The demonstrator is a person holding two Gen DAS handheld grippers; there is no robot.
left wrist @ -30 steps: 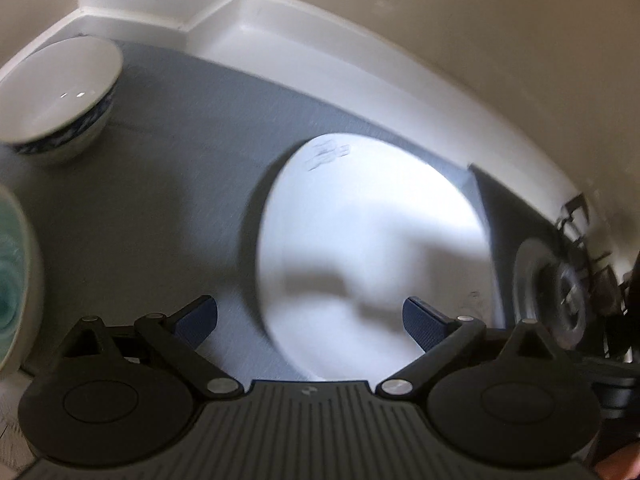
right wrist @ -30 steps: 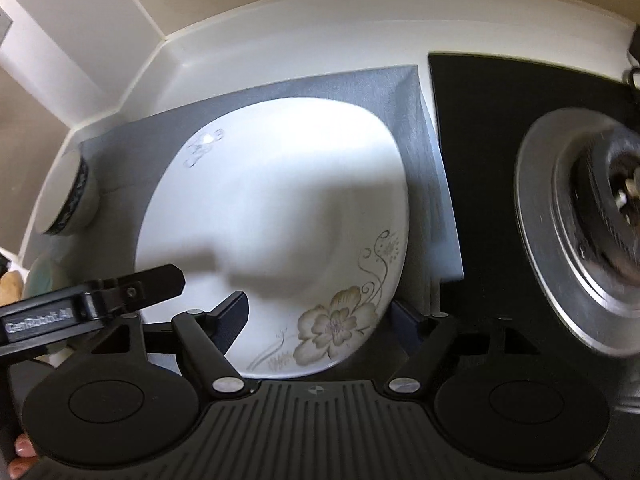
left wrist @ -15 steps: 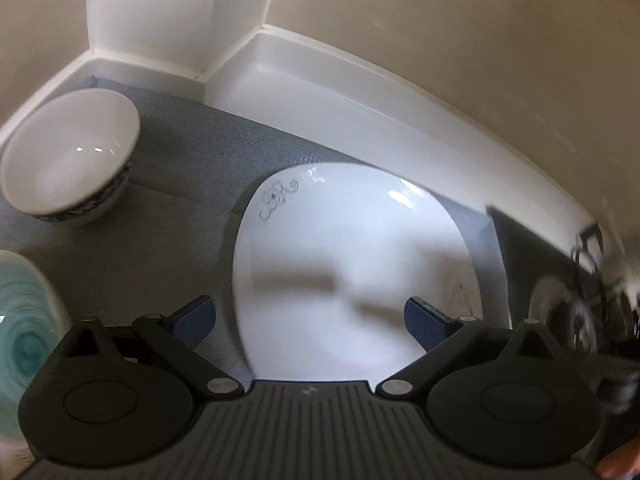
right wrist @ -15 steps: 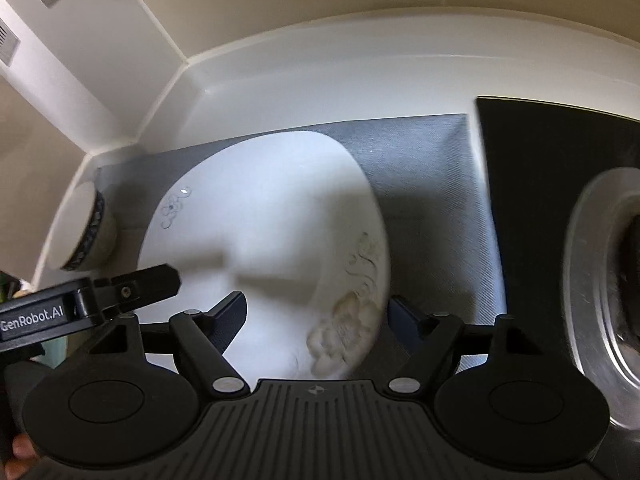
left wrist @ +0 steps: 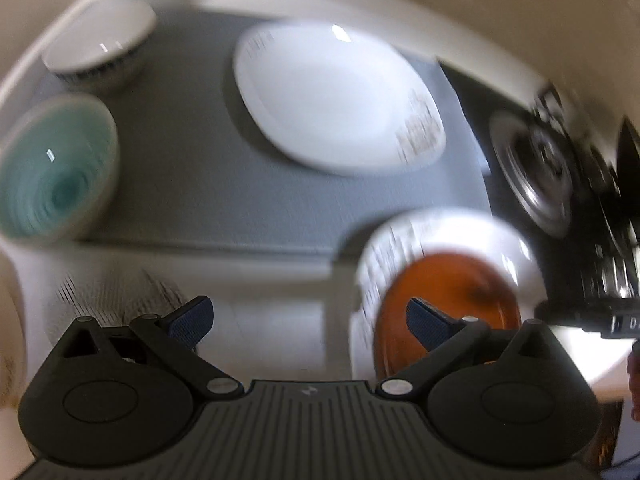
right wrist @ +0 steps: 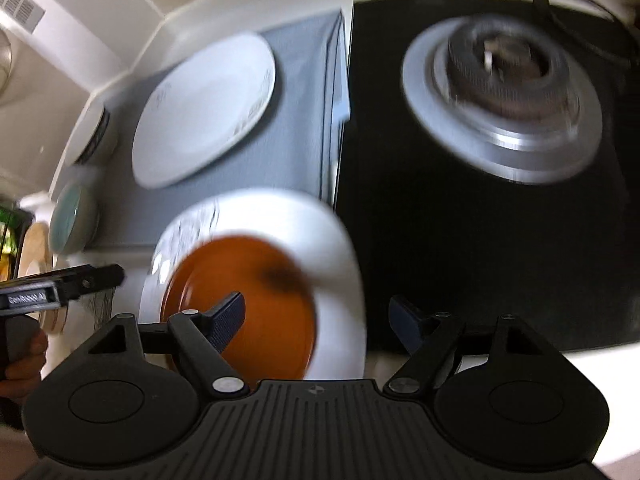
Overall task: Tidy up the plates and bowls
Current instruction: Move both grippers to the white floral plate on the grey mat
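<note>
A white square plate [left wrist: 336, 96] [right wrist: 204, 108] lies flat on the grey mat [left wrist: 192, 184]. Nearer me, a small orange plate [left wrist: 448, 292] [right wrist: 244, 304] rests on a round white plate [left wrist: 520, 248] [right wrist: 320, 248] at the mat's front edge. At the left stand a teal bowl [left wrist: 56, 168] [right wrist: 72, 220] and a white bowl with a blue band [left wrist: 100, 44] [right wrist: 96, 136]. My left gripper [left wrist: 308, 316] is open and holds nothing, its right finger over the orange plate. My right gripper [right wrist: 318, 318] is open and holds nothing, hovering over the stacked plates' right side. Both views are motion-blurred.
A black stove top [right wrist: 480, 240] with a steel burner [right wrist: 504, 104] [left wrist: 532, 168] borders the mat on the right. White counter edge and wall run behind the mat. A hand holds the left gripper's handle [right wrist: 24, 344] at the left edge.
Both grippers have drawn back from the white square plate, which stays on the mat. The stacked orange and white plates and the teal bowl have come into view.
</note>
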